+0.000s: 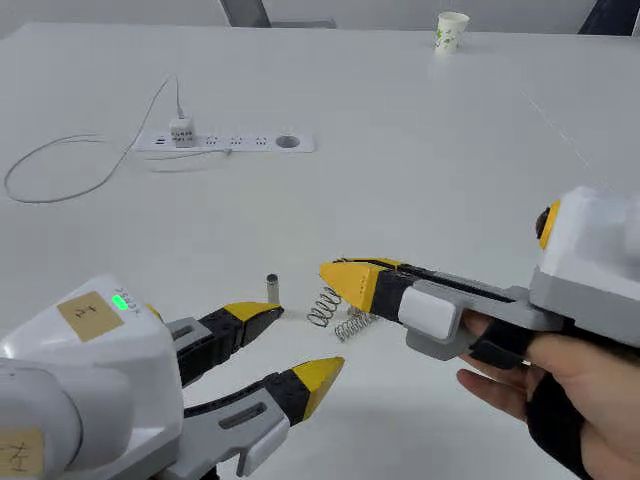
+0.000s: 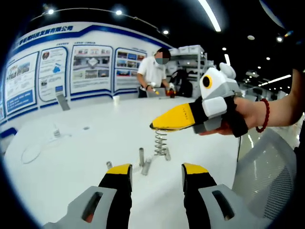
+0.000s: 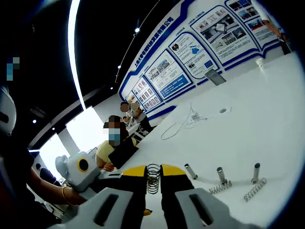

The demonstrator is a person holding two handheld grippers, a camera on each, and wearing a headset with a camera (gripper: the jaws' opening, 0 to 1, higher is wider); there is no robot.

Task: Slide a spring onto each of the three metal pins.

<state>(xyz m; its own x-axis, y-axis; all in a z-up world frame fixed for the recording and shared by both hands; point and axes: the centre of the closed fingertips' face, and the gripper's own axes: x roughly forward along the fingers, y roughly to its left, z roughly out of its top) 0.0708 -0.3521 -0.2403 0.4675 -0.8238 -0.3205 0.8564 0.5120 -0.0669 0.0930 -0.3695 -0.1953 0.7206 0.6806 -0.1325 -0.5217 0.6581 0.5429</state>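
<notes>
Now our right claw [image 3: 152, 171] is closed on a spring [image 3: 152, 183], pinched between its yellow tips over the white surface [image 3: 267, 119]. Our left claw [image 2: 156, 171] stands wide with nothing in it. Three metal pins [image 3: 220, 173] stand on the surface ahead of the right claw, and two loose springs [image 3: 255, 190] lie beside them.
</notes>
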